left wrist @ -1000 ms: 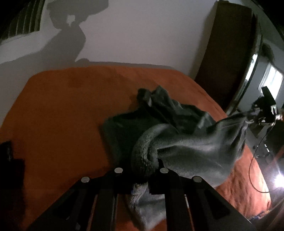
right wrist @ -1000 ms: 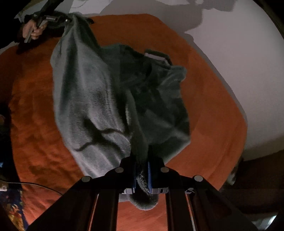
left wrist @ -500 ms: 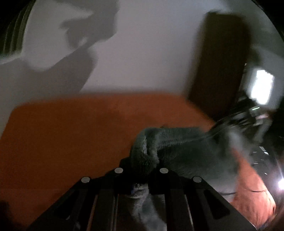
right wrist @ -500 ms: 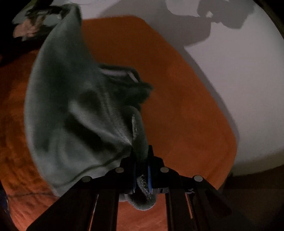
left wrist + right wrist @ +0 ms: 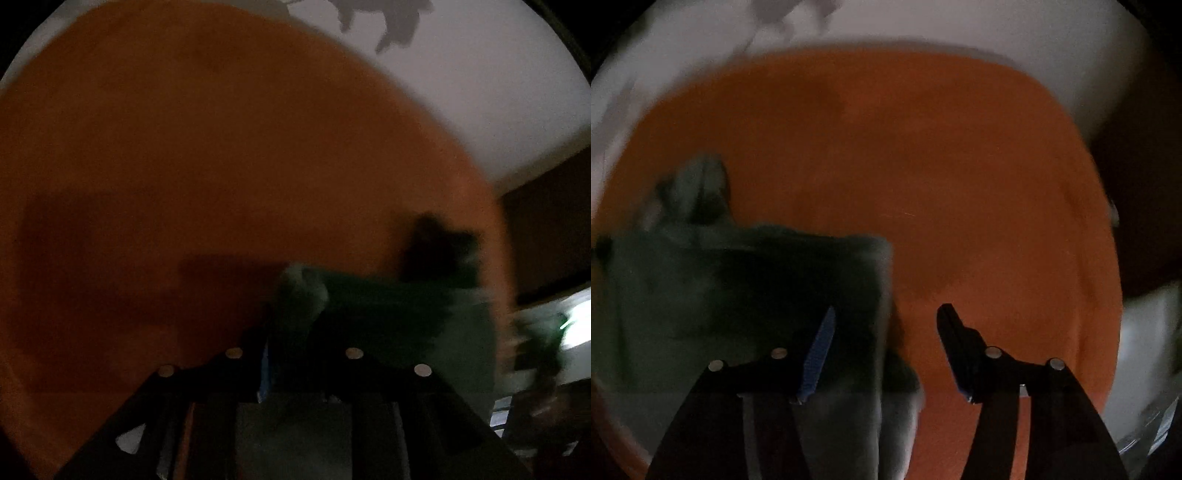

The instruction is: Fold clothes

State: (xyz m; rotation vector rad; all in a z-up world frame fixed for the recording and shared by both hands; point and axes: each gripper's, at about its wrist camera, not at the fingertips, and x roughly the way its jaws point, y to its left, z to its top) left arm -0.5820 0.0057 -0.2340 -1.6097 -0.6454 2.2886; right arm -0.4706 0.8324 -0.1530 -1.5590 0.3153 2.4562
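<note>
A dark grey-green fleece garment [image 5: 738, 288] lies on the orange bed cover [image 5: 923, 166], blurred by motion. My right gripper [image 5: 886, 314] is open, its jaws wide apart; the garment's edge lies between and under the left finger [image 5: 822, 343]. My left gripper [image 5: 295, 332] is shut on a rolled edge of the fleece garment [image 5: 406, 314], which stretches to the right. The other gripper shows as a blur at the right edge of the left wrist view.
The orange bed cover [image 5: 184, 166] fills both views. A pale wall [image 5: 480, 74] is behind it, and dark wooden furniture [image 5: 546, 221] stands at the right. A bright light [image 5: 576, 325] glares at the far right.
My right gripper has opened and let go of the fleece. Both grippers have swung down towards the bed, and the garment now lies lower and flatter.
</note>
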